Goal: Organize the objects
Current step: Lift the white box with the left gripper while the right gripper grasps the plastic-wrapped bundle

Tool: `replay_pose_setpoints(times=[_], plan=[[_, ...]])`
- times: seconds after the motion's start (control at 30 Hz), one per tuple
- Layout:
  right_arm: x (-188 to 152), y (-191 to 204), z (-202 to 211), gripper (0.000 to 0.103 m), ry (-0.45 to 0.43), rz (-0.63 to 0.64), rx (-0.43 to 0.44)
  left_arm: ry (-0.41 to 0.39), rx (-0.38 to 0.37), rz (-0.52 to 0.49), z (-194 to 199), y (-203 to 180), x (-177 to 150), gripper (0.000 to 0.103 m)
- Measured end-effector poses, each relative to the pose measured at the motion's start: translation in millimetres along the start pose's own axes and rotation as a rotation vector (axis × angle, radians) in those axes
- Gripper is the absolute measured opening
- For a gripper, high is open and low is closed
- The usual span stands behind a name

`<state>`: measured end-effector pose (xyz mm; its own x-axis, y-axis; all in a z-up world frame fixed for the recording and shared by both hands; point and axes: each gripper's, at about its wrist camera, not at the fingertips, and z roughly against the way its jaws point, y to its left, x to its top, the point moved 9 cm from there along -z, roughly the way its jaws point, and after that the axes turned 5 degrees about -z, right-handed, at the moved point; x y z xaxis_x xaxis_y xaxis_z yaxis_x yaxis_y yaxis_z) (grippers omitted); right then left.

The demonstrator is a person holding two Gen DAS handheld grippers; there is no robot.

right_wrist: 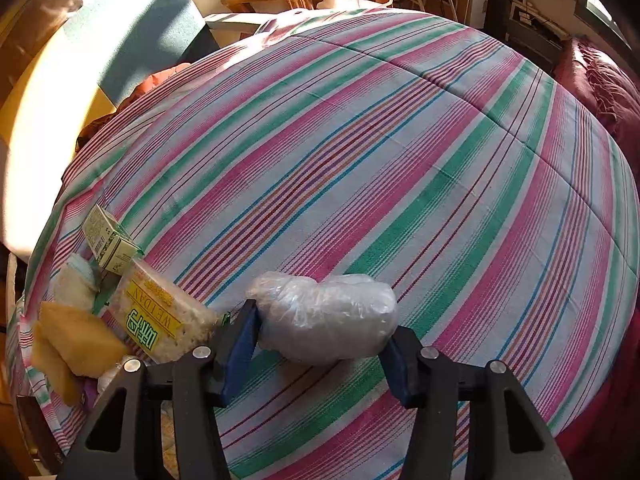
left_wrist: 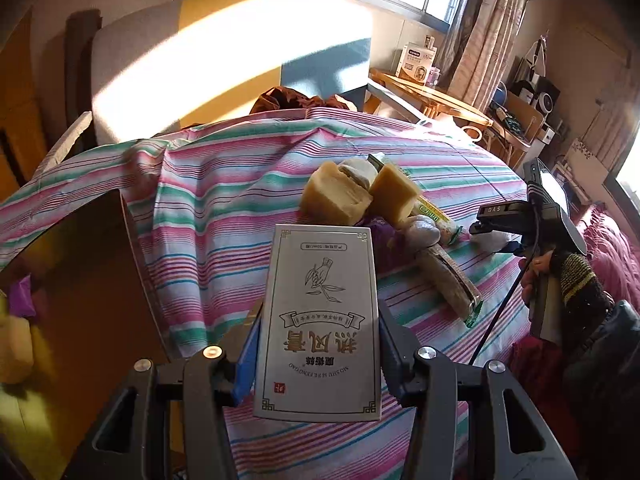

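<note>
Left claw (left_wrist: 318, 344), lower centre of the left wrist view: pinching a flat carton (left_wrist: 318, 320) by its long edges, lifted over the striped bedspread (left_wrist: 208, 216). Print reads "MO SHU SI YE FENG GAO". Likely light and stiff; grip it edgewise. Right claw (right_wrist: 324, 340), lower centre: pads against a filmy plastic bag (right_wrist: 328, 316), likely soft and slippery, resting on the bedspread. Lower left, a packet (right_wrist: 160, 320) marked "WEIDAY".

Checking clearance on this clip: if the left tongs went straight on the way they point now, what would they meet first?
Probably the pile of tan blocks on the striped cloth, just beyond the box held in the left tongs. The box would likely touch first; depth is unclear.
</note>
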<state>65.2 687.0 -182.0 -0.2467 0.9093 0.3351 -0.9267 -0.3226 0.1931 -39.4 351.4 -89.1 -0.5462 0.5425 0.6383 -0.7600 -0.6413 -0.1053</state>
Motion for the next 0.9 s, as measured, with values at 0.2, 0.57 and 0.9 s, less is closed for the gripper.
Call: replay_pose_setpoints(times=[0.2, 0.57, 0.9], plan=[[-1.7, -2.3, -1.7, 0.056, -0.002, 0.005, -0.007, -0.001, 0.071, 0.043, 19.6, 24.9, -16.5, 0.052], [-5.6, -3.7, -3.4, 0.056, -0.017, 0.061, -0.055, -0.057, 0.173, 0.116, 67.4, 76.6, -34.8, 0.052], [-7.2, -8.2, -2.3, 0.056, -0.028, 0.08, -0.069, -0.08, 0.238, 0.262, 107.4, 153.3, -69.4, 0.052]])
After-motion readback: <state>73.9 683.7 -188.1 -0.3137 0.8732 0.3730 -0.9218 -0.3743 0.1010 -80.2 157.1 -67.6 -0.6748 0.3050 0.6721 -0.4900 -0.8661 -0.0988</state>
